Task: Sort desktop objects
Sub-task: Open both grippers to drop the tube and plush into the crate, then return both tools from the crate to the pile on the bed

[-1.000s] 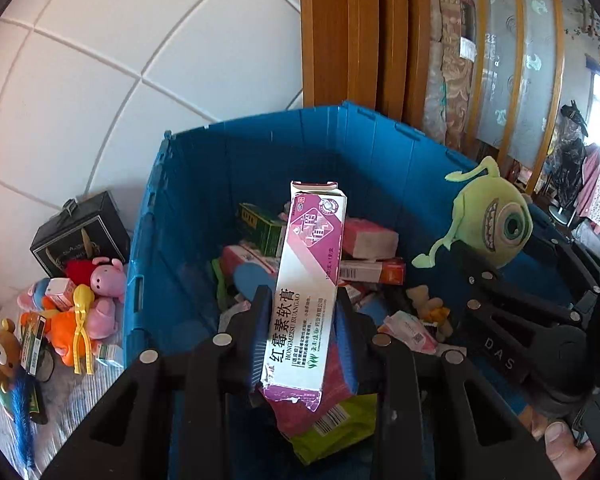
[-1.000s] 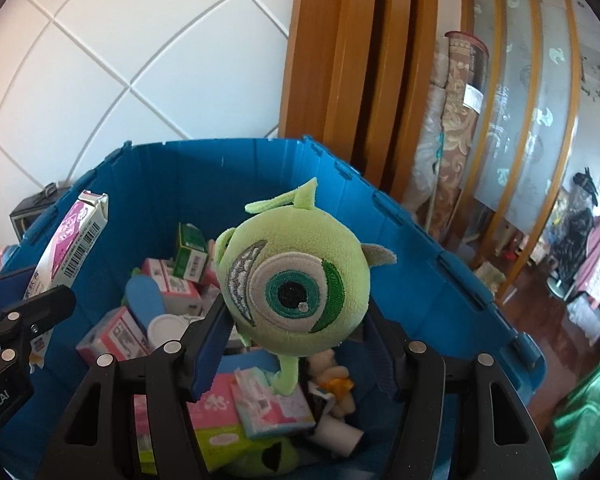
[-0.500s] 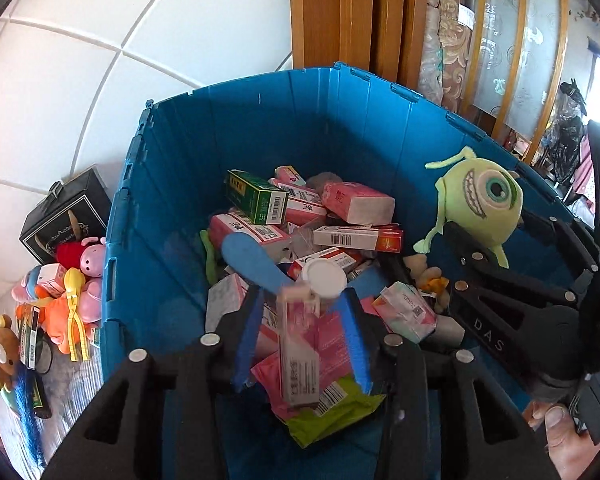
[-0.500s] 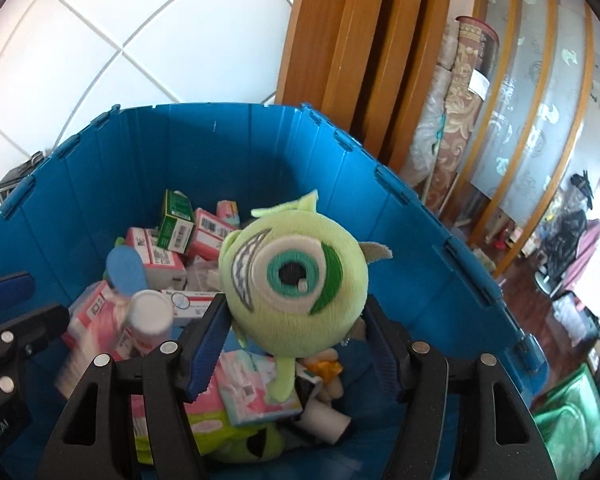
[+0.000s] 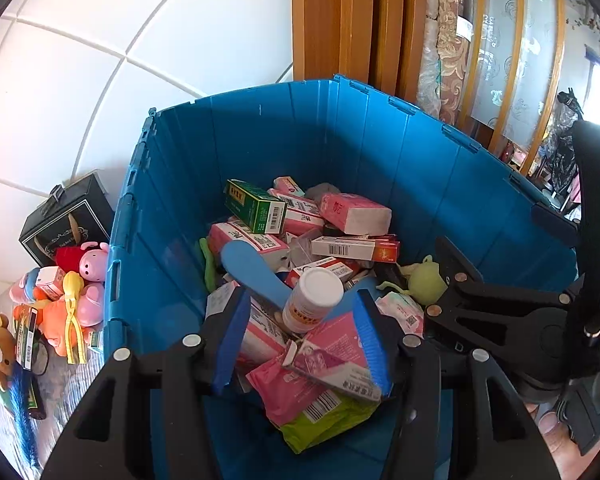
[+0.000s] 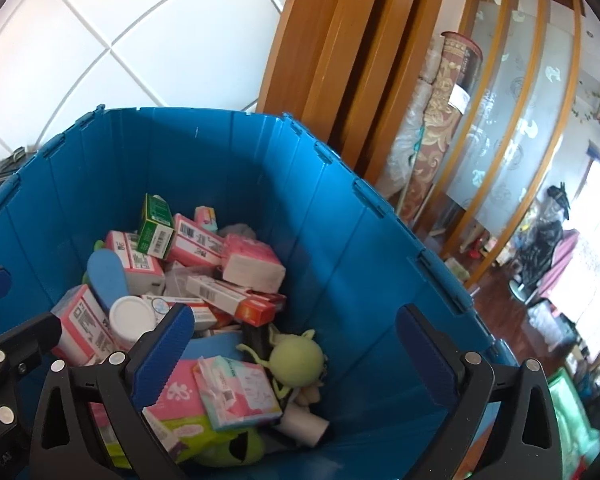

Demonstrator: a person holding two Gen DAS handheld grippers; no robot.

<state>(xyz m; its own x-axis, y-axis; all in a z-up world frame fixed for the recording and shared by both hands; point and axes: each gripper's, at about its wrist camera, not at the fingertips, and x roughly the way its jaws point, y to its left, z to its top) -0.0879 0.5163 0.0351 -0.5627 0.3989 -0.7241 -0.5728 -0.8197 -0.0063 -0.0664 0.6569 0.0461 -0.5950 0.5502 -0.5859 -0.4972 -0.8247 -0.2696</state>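
Both the left claw point(image 5: 302, 338) and the right claw point(image 6: 296, 354) hang wide open and empty over the blue crate point(image 6: 340, 216), where the green plush point(image 6: 297, 362) lies at the right claw's twelve o'clock among medicine boxes point(image 6: 236, 296).

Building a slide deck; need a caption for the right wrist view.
Open right gripper above blue bin, green plush lying inside.

left wrist: above left tongs point(image 5: 302, 336), looks down-forward into bin point(image 5: 260, 128), close | right wrist: above right tongs point(image 6: 296, 348), same tilt, close, further right | shared: bin, box pile, white bottle point(image 5: 312, 300) point(image 6: 132, 320), green plush point(image 5: 426, 284) point(image 6: 296, 360) | right tongs show at right edge of left view point(image 5: 500, 312)
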